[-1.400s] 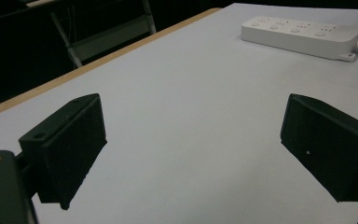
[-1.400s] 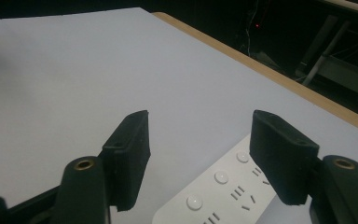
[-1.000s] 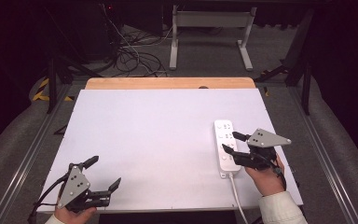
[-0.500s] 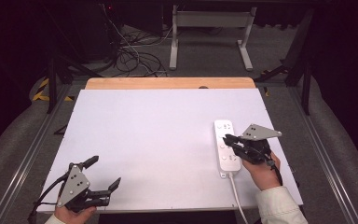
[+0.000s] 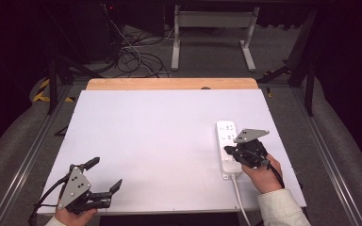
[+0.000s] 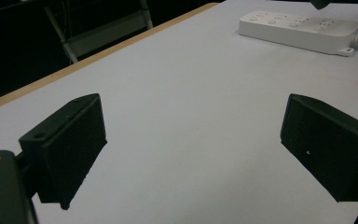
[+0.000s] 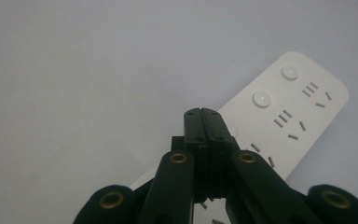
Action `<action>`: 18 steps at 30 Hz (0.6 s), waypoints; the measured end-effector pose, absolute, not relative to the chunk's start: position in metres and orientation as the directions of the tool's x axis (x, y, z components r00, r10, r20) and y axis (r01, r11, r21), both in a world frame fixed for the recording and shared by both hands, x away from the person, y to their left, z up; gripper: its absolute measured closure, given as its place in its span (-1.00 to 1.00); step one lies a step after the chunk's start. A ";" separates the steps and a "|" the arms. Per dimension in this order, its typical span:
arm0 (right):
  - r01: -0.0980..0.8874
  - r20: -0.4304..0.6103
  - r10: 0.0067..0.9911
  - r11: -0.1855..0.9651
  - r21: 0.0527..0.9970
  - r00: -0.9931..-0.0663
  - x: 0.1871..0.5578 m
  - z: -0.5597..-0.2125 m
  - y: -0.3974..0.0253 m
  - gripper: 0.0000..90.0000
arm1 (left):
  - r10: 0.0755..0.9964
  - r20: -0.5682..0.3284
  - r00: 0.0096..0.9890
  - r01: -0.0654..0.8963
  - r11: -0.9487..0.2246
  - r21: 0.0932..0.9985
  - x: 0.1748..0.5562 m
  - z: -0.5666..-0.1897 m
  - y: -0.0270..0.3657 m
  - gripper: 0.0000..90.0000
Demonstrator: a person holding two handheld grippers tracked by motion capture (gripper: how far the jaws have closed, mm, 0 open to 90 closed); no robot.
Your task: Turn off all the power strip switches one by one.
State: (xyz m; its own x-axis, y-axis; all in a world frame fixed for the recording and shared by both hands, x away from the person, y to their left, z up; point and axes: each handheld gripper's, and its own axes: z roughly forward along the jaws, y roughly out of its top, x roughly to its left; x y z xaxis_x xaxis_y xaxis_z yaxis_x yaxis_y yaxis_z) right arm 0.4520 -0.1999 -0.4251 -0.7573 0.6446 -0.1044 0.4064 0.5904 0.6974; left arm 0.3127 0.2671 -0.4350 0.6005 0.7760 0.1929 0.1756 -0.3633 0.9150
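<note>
Resting at the near left corner of the white counter, the left gripper has its fingers spread wide with nothing between them, and it sits where it did a second ago. At the near right, the right gripper has its fingers pressed together, empty, over the white power strip; it has moved forward along the strip since the earlier frames. No readable writing or brand shows on the strip, just round buttons and socket slots. Its white cord runs off the near edge. Farther off, black cables lie on the floor.
</note>
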 end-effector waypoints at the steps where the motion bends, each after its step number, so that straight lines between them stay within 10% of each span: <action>1: 0.415 -0.098 0.644 0.593 0.690 -0.758 0.452 -0.427 -0.199 1.00 | 0.776 0.190 0.602 0.177 -0.362 0.915 0.313 -0.435 0.267 -0.84; 18: 0.465 -0.072 0.634 0.635 0.617 -0.770 0.455 -0.443 -0.198 1.00 | 0.778 0.187 0.600 0.185 -0.362 0.914 0.313 -0.436 0.267 -0.84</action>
